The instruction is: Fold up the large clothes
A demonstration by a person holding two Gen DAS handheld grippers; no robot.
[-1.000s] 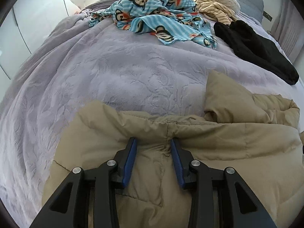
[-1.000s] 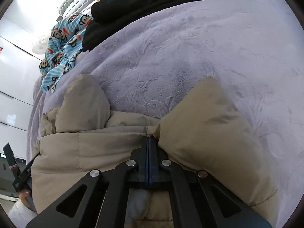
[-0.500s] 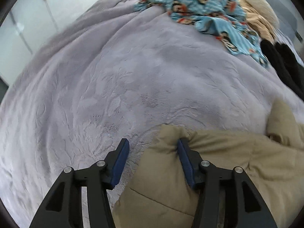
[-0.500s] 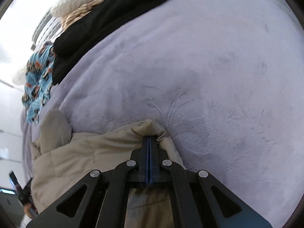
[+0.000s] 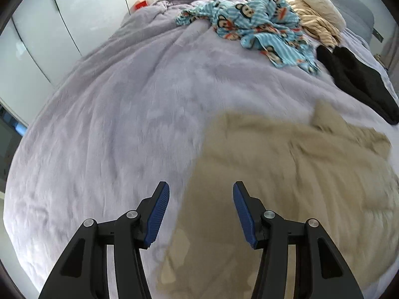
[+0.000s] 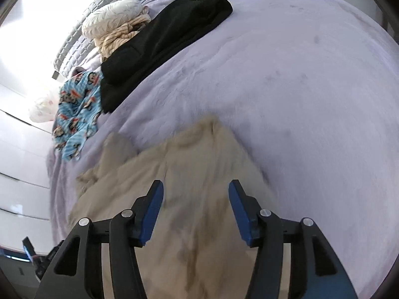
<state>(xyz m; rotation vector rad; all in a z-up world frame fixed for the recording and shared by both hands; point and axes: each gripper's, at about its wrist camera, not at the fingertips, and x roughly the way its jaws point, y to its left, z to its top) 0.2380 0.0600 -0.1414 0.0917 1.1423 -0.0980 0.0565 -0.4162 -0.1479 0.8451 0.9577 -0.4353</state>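
A large tan padded jacket (image 5: 286, 182) lies spread on the lilac bedspread (image 5: 129, 114); it also shows in the right wrist view (image 6: 189, 174), blurred. My left gripper (image 5: 201, 191) is open and empty, raised over the jacket's left edge. My right gripper (image 6: 196, 190) is open and empty, raised over the jacket's right part.
A blue monkey-print garment (image 5: 264, 32), a cream striped garment with a white pillow (image 5: 316, 17) and a black garment (image 5: 356, 79) lie at the far end of the bed. White wardrobe doors (image 5: 32, 39) stand to the left. The bedspread (image 6: 299, 87) stretches to the right.
The right gripper, shut on the jacket's edge before, has opened and let go. Both grippers have lifted back from the jacket; the left one has opened wider.
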